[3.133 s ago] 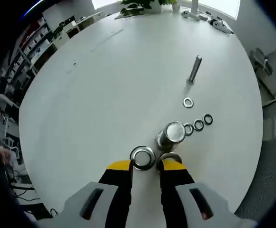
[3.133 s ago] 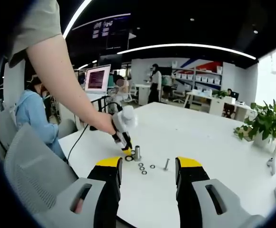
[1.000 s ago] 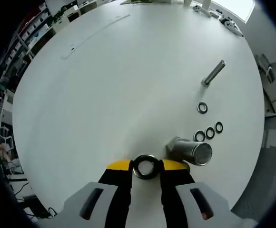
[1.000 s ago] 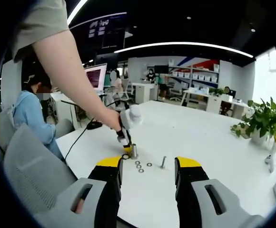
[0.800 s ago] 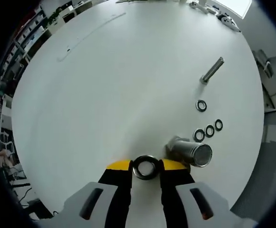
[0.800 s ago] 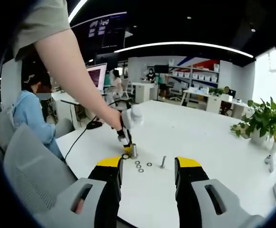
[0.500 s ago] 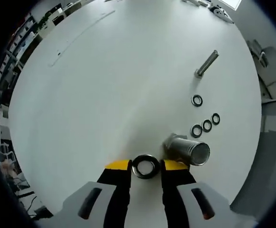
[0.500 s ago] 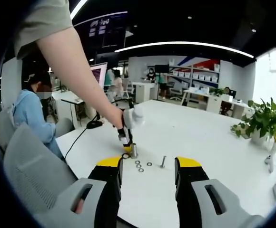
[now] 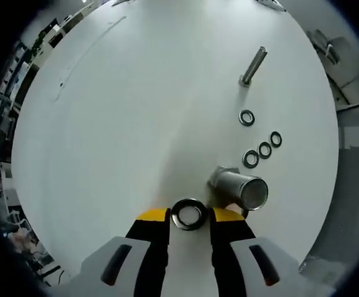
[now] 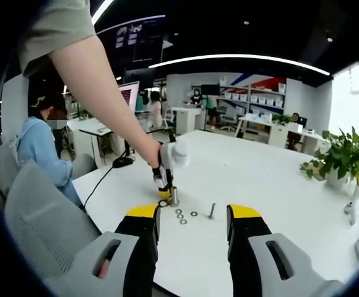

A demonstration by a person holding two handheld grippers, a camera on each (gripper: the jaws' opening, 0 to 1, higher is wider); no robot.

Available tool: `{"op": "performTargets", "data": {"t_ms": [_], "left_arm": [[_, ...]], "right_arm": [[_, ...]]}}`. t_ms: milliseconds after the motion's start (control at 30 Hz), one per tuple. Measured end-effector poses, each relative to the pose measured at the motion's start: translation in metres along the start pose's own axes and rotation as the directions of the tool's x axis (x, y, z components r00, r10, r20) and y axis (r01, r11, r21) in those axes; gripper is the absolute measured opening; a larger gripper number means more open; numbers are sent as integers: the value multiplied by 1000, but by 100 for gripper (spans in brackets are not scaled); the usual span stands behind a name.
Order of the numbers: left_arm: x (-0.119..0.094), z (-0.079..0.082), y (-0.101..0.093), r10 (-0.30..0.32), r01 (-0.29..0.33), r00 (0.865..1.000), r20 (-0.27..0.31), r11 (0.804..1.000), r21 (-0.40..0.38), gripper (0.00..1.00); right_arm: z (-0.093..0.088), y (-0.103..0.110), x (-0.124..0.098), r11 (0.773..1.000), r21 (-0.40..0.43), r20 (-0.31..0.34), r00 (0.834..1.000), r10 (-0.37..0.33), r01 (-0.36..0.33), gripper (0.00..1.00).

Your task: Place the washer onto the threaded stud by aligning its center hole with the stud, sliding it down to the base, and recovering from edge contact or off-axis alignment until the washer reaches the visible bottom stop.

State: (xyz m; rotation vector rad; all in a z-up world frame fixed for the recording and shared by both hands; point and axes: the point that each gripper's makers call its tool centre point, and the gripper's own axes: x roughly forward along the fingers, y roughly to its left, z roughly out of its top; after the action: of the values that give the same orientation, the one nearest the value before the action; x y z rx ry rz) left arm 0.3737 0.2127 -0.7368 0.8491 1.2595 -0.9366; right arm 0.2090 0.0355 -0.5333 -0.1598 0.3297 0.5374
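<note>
In the left gripper view my left gripper is shut on a dark metal washer, gripped by its edges between the yellow tips, hole facing the camera. Just right of the tips stands the thick metal stud on the white table; the washer is beside it, not over it. In the right gripper view a person's hand holds the left gripper tip-down next to the stud. My right gripper hangs open and empty, well back from the table.
Three loose washers lie in a row beyond the stud, another washer farther on, then a bolt on its side. A seated person and a mesh chair are at the left. A potted plant stands at the right.
The left gripper's view has shifted and rolled a little over the table. The washer stays clamped beside the stud. The right gripper has not moved.
</note>
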Motion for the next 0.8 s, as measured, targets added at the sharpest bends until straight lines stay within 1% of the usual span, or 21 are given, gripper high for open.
{"op": "performTargets", "data": {"t_ms": [100, 167, 267, 367, 433, 533, 633, 700, 800], "left_arm": [[0, 1, 0, 6, -6, 1000, -19, 1000, 2, 24], [0, 0, 0, 10, -10, 1000, -25, 1000, -7, 24], [0, -1, 1, 8, -8, 1000, -27, 1000, 0, 25], [0, -1, 1, 5, -5, 1000, -22, 1000, -12, 24], [0, -1, 1, 7, -8, 1000, -25, 1000, -16, 24], [1, -2, 1, 5, -7, 999, -35, 999, -49, 21], [1, -2, 1, 12, -14, 999, -37, 999, -52, 20], [0, -2, 0, 15, -17, 999, -31, 998, -59, 20], [-1, -3, 1, 16, -16, 1000, 2, 996, -89, 20]], "right_arm": [[0, 0, 0, 1000, 0, 1, 1000, 0, 0, 45], [0, 0, 0, 1000, 1, 1, 1000, 0, 0, 45], [0, 0, 0, 1000, 0, 0, 1000, 0, 0, 45], [0, 0, 0, 1000, -2, -2, 1000, -1, 1, 45], [0, -1, 0, 1000, 0, -1, 1000, -1, 1, 45], [-1, -1, 0, 1000, 0, -4, 1000, -5, 5, 45], [-1, -1, 0, 1000, -1, -4, 1000, -4, 4, 45], [-1, 0, 0, 1000, -4, -4, 1000, -3, 3, 45], [-1, -1, 0, 1000, -4, -3, 1000, -4, 4, 45]]}}
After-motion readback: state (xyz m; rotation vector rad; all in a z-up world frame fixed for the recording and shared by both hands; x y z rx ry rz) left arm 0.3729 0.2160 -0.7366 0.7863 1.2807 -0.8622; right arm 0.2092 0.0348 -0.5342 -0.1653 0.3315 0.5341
